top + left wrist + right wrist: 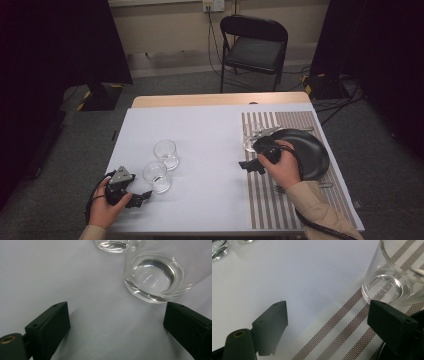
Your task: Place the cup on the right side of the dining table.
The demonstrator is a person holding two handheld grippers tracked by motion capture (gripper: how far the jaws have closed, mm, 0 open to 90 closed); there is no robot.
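Lab-like recording room; black curtains (60, 40), folding chair (253, 47), floor cables (330, 95)

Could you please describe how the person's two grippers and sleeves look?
Both grippers are black, each with two blocky black jaws bearing small screw holes. The left gripper carries a grey three-cornered plate on top, and a black cable loops from it. The right gripper trails a thick black cable past the forearm. Both sleeves are beige.

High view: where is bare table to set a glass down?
Free: the white table between the two glasses and the striped mat. Crowded: the mat, with a third glass, black plate and right hand-held gripper.
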